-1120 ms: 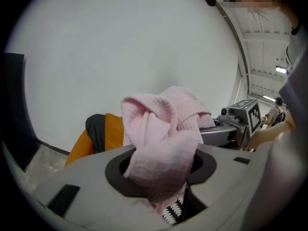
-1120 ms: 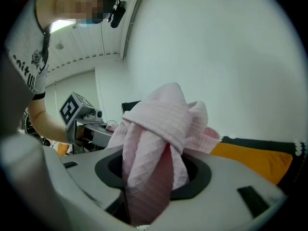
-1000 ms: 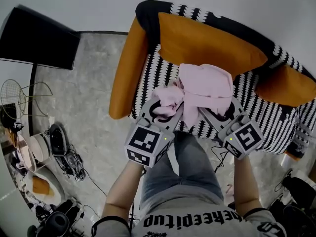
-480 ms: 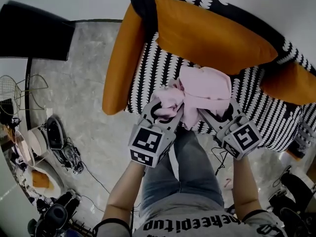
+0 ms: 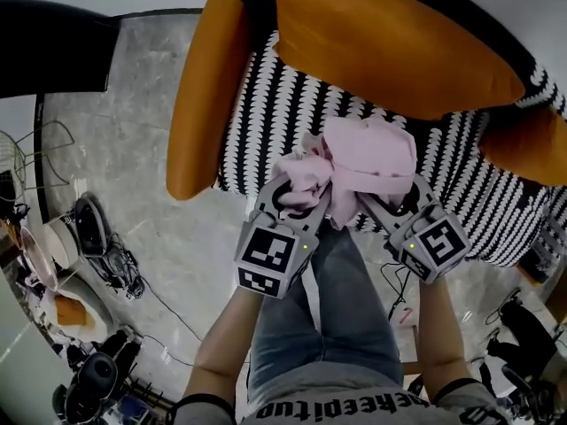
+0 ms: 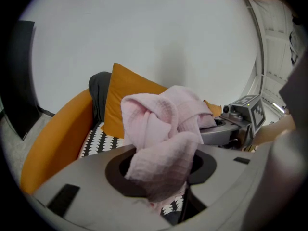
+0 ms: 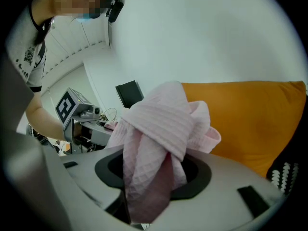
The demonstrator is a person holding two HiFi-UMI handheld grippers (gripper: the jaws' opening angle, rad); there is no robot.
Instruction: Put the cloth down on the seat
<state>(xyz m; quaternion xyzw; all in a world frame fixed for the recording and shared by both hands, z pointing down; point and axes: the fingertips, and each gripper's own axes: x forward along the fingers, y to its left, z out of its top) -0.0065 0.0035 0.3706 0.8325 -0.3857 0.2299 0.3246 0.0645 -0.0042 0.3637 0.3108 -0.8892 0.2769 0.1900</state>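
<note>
A crumpled pink cloth (image 5: pixel 359 162) hangs bunched between both grippers, just above the front edge of the black-and-white patterned seat (image 5: pixel 288 118). My left gripper (image 5: pixel 299 204) is shut on the cloth's left bunch (image 6: pixel 161 150), which fills its jaws. My right gripper (image 5: pixel 383 204) is shut on the right part of the cloth (image 7: pixel 154 143), which drapes through its jaws. The two grippers stand close together, side by side. The fingertips are hidden under the fabric.
The chair has orange armrests (image 5: pixel 202 87) and an orange back cushion (image 5: pixel 390 47). A person's legs in jeans (image 5: pixel 328 317) stand right in front of the seat. Cables and clutter (image 5: pixel 89 255) lie on the marble floor at left. A dark panel (image 5: pixel 49 47) stands at far left.
Both grippers and the cloth have moved forward, further over the seat. The grip on the cloth is unchanged.
</note>
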